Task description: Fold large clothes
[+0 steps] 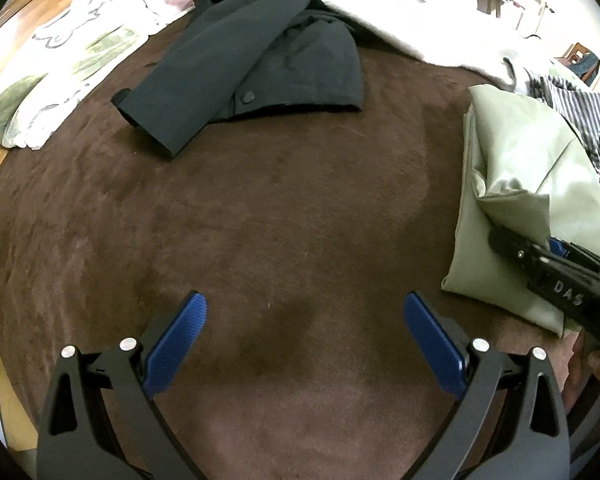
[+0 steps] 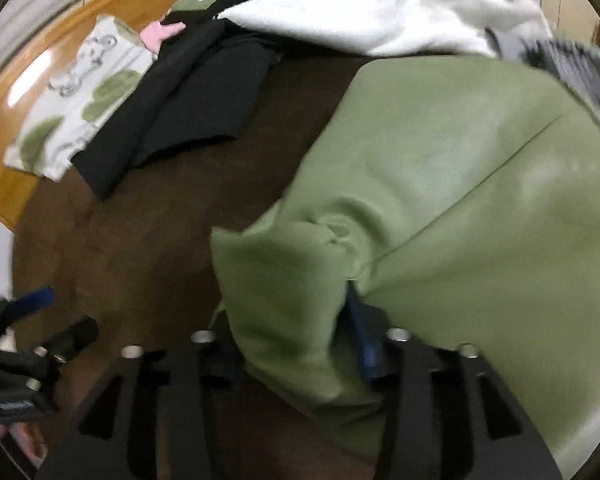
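The green garment (image 2: 440,184) lay folded at about three o'clock on the brown blanket (image 1: 260,220), set aside, I'd judge, as a finished piece. The right hand-held gripper (image 2: 300,344) sat at its near corner, jaws parted with a fold of cloth loose between them, seemingly letting go. The left hand-held gripper (image 1: 304,320) hung spread and empty over bare blanket, probably free for the black jacket (image 1: 260,64) waiting at twelve o'clock.
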A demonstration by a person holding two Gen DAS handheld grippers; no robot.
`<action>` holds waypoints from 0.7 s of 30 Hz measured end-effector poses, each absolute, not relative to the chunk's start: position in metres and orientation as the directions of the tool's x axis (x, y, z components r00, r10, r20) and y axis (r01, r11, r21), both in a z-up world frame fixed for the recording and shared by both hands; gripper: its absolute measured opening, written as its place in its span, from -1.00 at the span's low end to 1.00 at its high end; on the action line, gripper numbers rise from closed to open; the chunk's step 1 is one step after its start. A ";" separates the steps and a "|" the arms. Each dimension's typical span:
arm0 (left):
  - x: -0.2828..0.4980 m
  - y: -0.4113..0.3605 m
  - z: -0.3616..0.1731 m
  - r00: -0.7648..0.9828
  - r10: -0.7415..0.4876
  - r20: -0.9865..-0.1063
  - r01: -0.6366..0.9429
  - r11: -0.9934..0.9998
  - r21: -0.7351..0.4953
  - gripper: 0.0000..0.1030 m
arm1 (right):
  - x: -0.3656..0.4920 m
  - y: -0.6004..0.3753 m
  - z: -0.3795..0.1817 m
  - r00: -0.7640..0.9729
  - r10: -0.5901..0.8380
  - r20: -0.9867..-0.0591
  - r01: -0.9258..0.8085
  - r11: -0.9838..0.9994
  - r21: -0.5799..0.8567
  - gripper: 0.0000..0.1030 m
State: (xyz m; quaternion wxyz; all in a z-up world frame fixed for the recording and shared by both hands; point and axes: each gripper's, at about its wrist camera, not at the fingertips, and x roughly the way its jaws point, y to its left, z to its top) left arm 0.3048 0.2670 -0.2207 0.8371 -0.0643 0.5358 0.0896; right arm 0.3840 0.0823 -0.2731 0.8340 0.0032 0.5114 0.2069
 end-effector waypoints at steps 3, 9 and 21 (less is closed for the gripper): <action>0.302 0.268 -0.221 0.402 0.082 -0.912 -0.214 0.977 -0.007 0.87 | 0.383 0.081 -0.271 0.387 0.362 -0.848 -0.332 0.913 0.238 0.18; 0.295 0.274 -0.205 0.405 0.092 -0.910 -0.214 0.977 0.003 0.87 | 0.374 0.076 -0.242 0.365 0.419 -0.832 -0.314 0.896 0.313 0.62; 0.300 0.248 -0.135 0.604 -0.199 -0.772 -0.014 0.966 -0.260 0.87 | 0.388 -0.016 -0.132 0.512 0.313 -0.800 -0.251 0.945 0.210 0.71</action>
